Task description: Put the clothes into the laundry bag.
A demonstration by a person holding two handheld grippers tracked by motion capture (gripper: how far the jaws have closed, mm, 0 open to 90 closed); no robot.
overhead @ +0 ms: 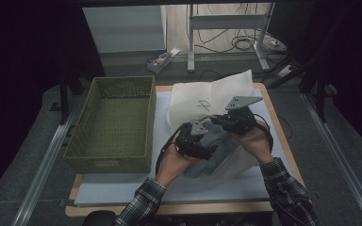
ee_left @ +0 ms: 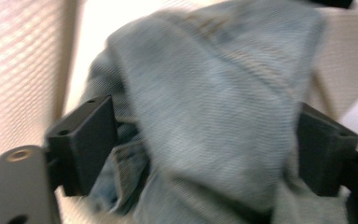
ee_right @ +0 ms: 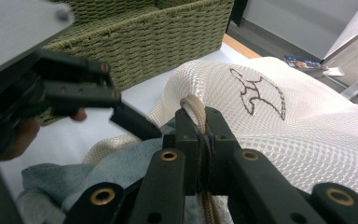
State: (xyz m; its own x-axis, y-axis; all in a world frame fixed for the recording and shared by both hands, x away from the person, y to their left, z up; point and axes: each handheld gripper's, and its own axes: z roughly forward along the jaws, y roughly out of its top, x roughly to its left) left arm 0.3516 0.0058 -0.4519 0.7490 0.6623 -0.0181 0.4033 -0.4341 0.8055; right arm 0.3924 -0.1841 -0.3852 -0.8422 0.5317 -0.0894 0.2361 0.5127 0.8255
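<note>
A grey-blue denim garment (overhead: 221, 147) lies bunched at the mouth of a white mesh bag (overhead: 193, 101) with a dark logo. My left gripper (overhead: 199, 139) is at the garment; in the left gripper view its jaws stand wide apart, open, with the denim (ee_left: 214, 93) bulging between them. My right gripper (overhead: 235, 120) is just right of it. In the right gripper view it (ee_right: 200, 116) is shut on the bag's beige rim cord (ee_right: 192, 103), with the mesh bag (ee_right: 307, 130) behind and the denim (ee_right: 116, 168) below left.
A green woven basket (overhead: 115, 122) stands left of the bag on the white board (overhead: 122, 188), its wall (ee_right: 168, 42) close behind the left gripper's finger (ee_right: 135, 122). Table legs and cables lie on the floor beyond the table.
</note>
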